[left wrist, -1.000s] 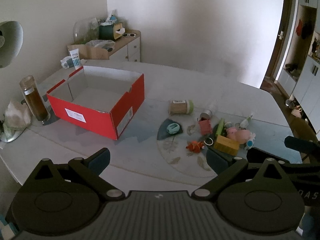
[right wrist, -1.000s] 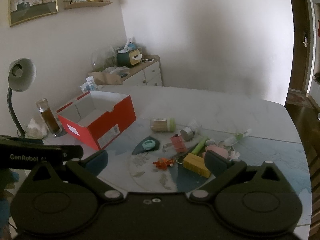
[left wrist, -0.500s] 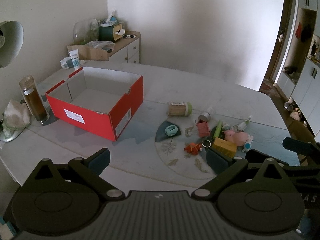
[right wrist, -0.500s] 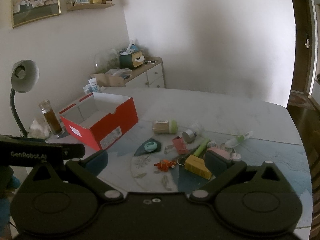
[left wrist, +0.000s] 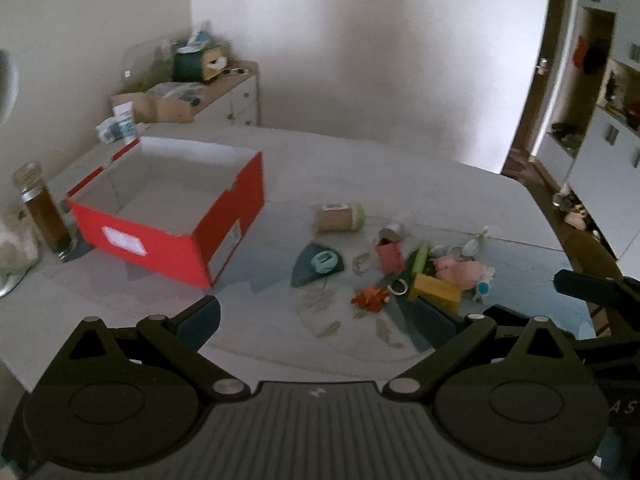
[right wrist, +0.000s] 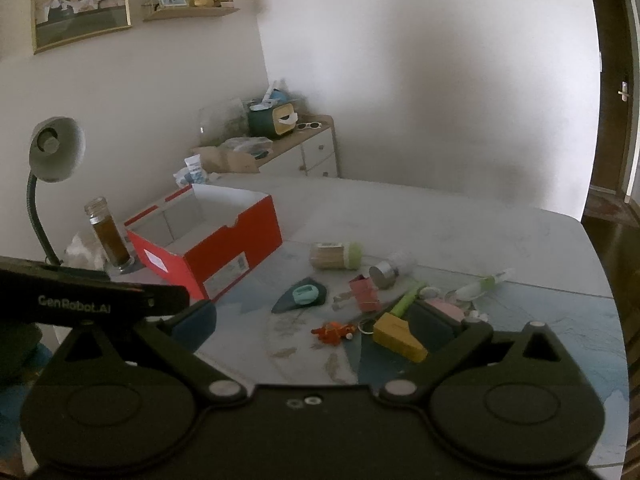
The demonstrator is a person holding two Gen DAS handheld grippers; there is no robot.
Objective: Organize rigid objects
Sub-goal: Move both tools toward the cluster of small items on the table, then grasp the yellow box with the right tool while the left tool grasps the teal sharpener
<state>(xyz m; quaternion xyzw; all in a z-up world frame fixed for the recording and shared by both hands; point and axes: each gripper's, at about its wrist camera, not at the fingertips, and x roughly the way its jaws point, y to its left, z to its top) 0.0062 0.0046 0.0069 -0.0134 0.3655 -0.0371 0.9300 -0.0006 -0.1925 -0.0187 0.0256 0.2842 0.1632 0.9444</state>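
Pale marble-patterned tabletop [right wrist: 460, 224] fills both views, with white walls and a wooden sideboard behind. We judge that we are at the very start: the open red cardboard box with white lining [left wrist: 168, 204] sits bare inside, and every small item lies loose to its right, well apart from it.

Our left gripper [left wrist: 316, 316] and right gripper [right wrist: 320, 320] both hover above the near edge, jaws spread wide and holding nothing.

The scatter is mixed in shape. We see a cork-coloured cylinder jar with a green cap [right wrist: 336, 256] lying on its side, a mint rounded plastic gadget [right wrist: 305, 294] resting on a dark teal wedge, a red ribbed block [right wrist: 364, 294], a small orange toy figure [right wrist: 334, 330], a yellow rectangular block [right wrist: 398, 336], a green stick [right wrist: 406, 300] and a pink rounded toy [left wrist: 460, 270].

Next, we would lower one gripper over a firm, flat-sided piece; the yellow block lies nearest the right fingers, and its hard faces should pinch cleanly.
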